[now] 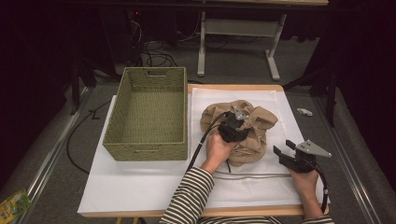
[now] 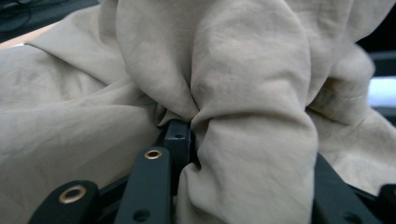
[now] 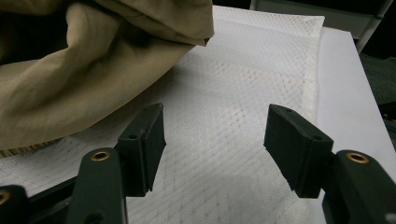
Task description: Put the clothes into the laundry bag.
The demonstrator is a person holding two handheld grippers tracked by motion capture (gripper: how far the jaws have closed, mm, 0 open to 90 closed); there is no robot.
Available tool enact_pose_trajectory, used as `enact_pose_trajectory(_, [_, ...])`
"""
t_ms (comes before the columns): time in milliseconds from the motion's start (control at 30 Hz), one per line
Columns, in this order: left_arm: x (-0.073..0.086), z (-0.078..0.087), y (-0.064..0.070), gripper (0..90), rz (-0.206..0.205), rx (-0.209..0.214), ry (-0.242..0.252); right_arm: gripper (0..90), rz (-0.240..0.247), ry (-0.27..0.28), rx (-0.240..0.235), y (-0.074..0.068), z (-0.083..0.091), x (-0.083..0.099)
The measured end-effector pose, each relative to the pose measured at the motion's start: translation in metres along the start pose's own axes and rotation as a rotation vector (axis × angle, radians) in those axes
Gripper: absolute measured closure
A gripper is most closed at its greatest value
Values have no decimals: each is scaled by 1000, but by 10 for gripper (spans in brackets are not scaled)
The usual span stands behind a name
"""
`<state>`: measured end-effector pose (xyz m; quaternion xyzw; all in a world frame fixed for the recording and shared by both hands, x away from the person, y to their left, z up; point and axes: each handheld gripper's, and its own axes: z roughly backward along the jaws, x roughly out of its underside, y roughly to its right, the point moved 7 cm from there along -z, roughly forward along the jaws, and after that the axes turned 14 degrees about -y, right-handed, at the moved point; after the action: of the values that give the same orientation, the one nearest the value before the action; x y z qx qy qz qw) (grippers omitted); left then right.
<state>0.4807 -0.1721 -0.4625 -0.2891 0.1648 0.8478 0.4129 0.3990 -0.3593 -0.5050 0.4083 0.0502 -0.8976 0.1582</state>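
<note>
On the tabletop (image 1: 140,186), seen from the high view, a crumpled tan cloth (image 1: 254,126) lay on a white mesh mat (image 1: 243,186), just right of an empty woven basket (image 1: 147,112). I had my left gripper (image 1: 233,127) sunk into the middle of the cloth, my left hand (image 1: 218,148) behind it at the cloth's near edge and a striped sleeve (image 1: 189,198) running back toward the bottom. My right gripper (image 1: 286,150) sat just beside the cloth's right edge, over the mat and apart from the cloth, with my right hand (image 1: 306,182) under it.

In the left gripper view, the cloth (image 2: 243,93) crowded the lens. A thick fold of it was bunched between the jaws of the left gripper (image 2: 196,144), which were clamped on it; one fingertip (image 2: 177,137) showed at the pinch and the other was buried under the cloth.

In the right gripper view, the jaws of the right gripper (image 3: 215,137) stood wide apart with nothing between them, above the mat (image 3: 243,84). The cloth (image 3: 70,70) hung at the upper left, its edge near the left finger (image 3: 144,144) but not touching it as far as I could tell.
</note>
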Motion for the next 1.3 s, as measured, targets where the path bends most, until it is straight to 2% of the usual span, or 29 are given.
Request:
enact_pose_trajectory(67, [3,-9,1,631,-48,-43,-20,382,0,0,0,0,0,0])
enact_pose_trajectory(100, [3,-12,2,629,-52,-46,-23,381,-1,0,0,0,0,0])
enact_pose_trajectory(233, [2,-16,3,610,-35,-31,-40,381,-4,0,-2,0,0,0])
enact_pose_trajectory(367, [0,-12,4,553,-35,-13,-54,381,-8,1,-4,0,0,0])
enact_pose_trajectory(567, [-7,8,4,432,-47,21,-42,381,-7,3,-6,0,0,0])
enact_pose_trajectory(700, [-10,23,3,378,-46,45,-6,380,-10,3,-7,0,0,0])
enact_pose_trajectory(733, [-10,26,2,360,-31,38,-15,380,-10,2,-7,0,0,0])
enact_pose_trajectory(767, [-10,26,2,304,-31,38,-15,380,-10,2,-7,0,0,0])
enact_pose_trajectory(800, [-10,31,1,277,-27,37,-22,380,-11,2,-7,0,0,0])
enact_pose_trajectory(833, [-10,34,2,272,-25,53,-27,380,-11,2,-7,0,0,0])
enact_pose_trajectory(900, [-11,39,1,214,-26,48,-35,381,-11,2,-7,0,0,0])
enact_pose_trajectory(1000, [-13,47,2,197,-34,48,-19,380,-11,2,-6,0,0,0])
enact_pose_trajectory(1100, [-16,61,4,181,-47,52,12,381,-11,2,-6,1,0,0])
enact_pose_trajectory(1300, [-14,79,3,166,-52,48,38,381,-12,3,-5,1,0,0])
